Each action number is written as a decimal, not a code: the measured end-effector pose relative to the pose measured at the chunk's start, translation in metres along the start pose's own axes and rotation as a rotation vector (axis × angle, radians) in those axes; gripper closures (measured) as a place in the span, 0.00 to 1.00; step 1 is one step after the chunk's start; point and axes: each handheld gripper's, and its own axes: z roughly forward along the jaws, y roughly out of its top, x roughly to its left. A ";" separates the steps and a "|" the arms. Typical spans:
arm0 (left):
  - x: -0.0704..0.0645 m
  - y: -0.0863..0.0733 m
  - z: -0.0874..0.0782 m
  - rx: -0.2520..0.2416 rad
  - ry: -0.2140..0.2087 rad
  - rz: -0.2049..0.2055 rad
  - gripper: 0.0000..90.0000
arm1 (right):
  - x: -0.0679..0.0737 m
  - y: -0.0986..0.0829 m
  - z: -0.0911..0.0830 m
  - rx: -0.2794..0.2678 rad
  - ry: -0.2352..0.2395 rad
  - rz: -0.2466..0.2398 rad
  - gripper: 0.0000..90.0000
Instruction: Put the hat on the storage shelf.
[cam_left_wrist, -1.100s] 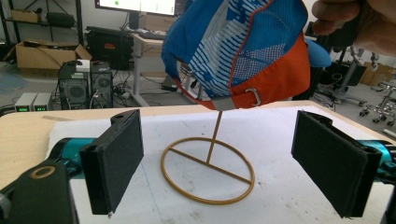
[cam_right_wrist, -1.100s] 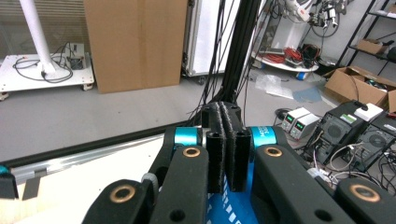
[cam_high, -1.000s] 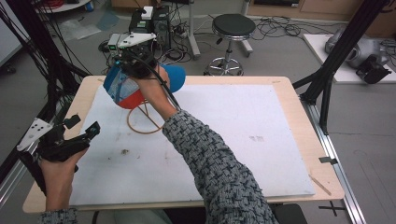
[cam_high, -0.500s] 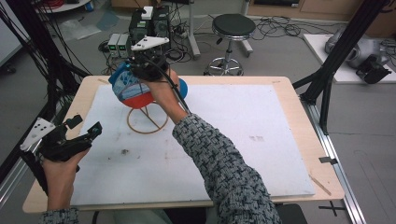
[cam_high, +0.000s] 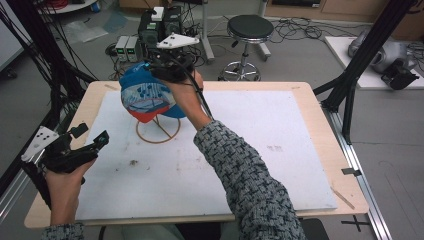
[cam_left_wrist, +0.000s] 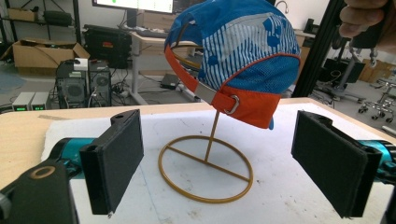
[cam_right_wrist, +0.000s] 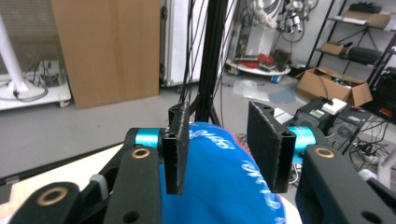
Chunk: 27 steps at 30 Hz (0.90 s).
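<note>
1. The cap (cam_high: 147, 97) sits on top of the wire stand (cam_high: 158, 127) toward 11 o'clock on the white mat (cam_high: 280, 165); blue crown with a white striped panel, orange band and strap at the back; in the left gripper view the cap (cam_left_wrist: 243, 51) tops the thin upright rod, with the orange strap and its metal buckle facing the camera.
2. The stand's gold ring base (cam_left_wrist: 205, 168) lies flat on the mat, crossed by one straight bar; the rod rises from that bar.
3. The right gripper (cam_high: 167, 67) is over the cap at its 1 o'clock side, the hand wrapped around the tool; in the right gripper view its jaws are parted, the blue fabric (cam_right_wrist: 224, 186) lying below and between them; no pad can be seen pressing the cloth.
4. The left gripper (cam_high: 87, 142) is held at 9 o'clock near the mat's left edge, well apart from the stand; its jaws are spread wide, framing the stand from a distance and holding nothing.
5. The wooden table (cam_high: 320, 100) borders the mat on all sides.
</note>
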 end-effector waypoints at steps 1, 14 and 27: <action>0.000 0.000 0.000 0.000 0.000 0.000 0.19 | -0.003 -0.001 -0.002 -0.004 -0.004 0.008 0.61; 0.000 -0.001 0.001 0.005 0.006 0.003 0.19 | -0.060 -0.010 -0.059 -0.068 -0.133 0.092 0.44; 0.000 -0.002 0.001 0.010 0.011 0.007 0.19 | -0.102 -0.026 -0.128 -0.137 -0.264 0.143 0.34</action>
